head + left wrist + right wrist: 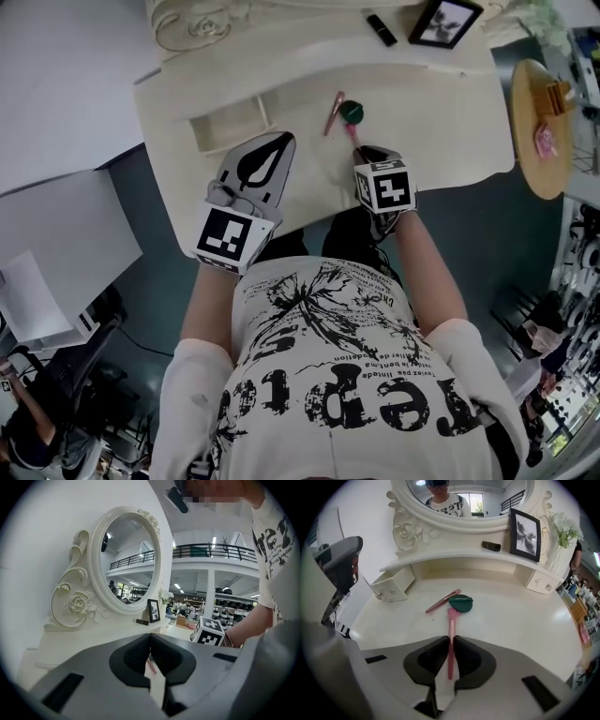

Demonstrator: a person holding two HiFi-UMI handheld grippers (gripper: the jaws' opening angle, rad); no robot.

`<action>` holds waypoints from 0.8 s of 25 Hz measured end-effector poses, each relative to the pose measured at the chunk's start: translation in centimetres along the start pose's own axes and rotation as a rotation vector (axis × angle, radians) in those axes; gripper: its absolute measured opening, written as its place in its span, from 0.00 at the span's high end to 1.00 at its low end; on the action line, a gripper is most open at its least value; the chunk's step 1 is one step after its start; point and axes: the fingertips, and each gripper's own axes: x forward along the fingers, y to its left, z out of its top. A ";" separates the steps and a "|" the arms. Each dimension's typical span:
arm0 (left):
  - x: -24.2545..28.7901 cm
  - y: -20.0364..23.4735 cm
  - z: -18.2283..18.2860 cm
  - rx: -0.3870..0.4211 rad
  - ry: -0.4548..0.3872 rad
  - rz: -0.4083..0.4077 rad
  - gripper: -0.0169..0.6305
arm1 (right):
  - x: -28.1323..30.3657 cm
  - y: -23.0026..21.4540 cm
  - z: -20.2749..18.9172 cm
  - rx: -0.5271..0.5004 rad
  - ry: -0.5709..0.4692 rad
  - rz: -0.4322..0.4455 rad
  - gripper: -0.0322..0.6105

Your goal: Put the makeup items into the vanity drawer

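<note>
Over the vanity top (441, 112), your right gripper (451, 640) pinches the pink brush (451, 619) by its handle. Your left gripper (150, 640), near the drawer (230, 127), is closed on nothing.

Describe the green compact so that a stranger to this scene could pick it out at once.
Start at the oval mirror and drop to the middle of the white vanity top. There, beside a pink stick and a pink brush, lies the compact. It alone is rounded, flat and dark green; its neighbours are long, thin and pink.
</note>
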 end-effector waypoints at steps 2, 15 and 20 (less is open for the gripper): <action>-0.6 0.1 0.2 0.005 -0.007 0.006 0.95 | -0.6 0.5 0.6 0.000 -0.019 0.007 0.85; -8.0 3.7 3.7 0.051 -0.097 0.141 0.95 | -4.4 9.9 10.1 -0.238 -0.200 0.134 0.86; -12.4 6.8 3.1 0.025 -0.108 0.258 0.95 | -3.5 15.6 12.8 -0.413 -0.214 0.221 0.86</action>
